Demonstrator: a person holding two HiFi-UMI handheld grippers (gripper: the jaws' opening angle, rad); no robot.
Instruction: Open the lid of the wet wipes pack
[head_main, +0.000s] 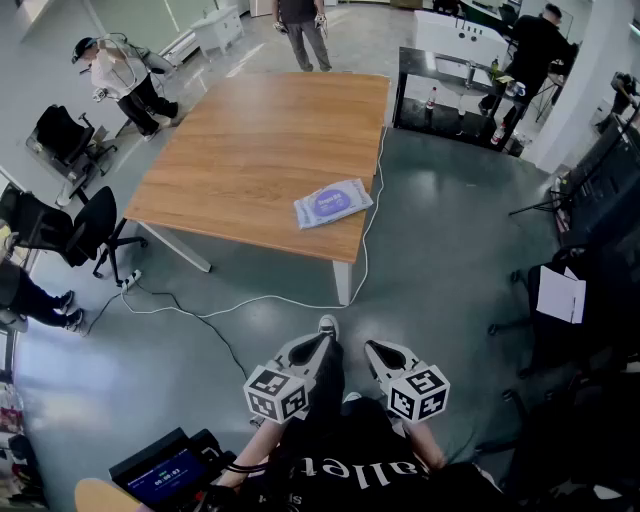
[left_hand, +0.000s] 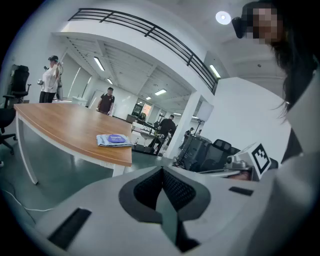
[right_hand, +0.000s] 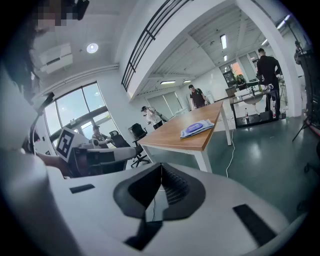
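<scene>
While the person stands back from the wooden table, both grippers are held close to the body over the grey floor. The left gripper has its jaws pressed together at the tips, with nothing between them. The right gripper is closed and empty in the same way. The wet wipes pack lies flat on the table near its closest corner, purple oval facing up, well apart from both grippers.
</scene>
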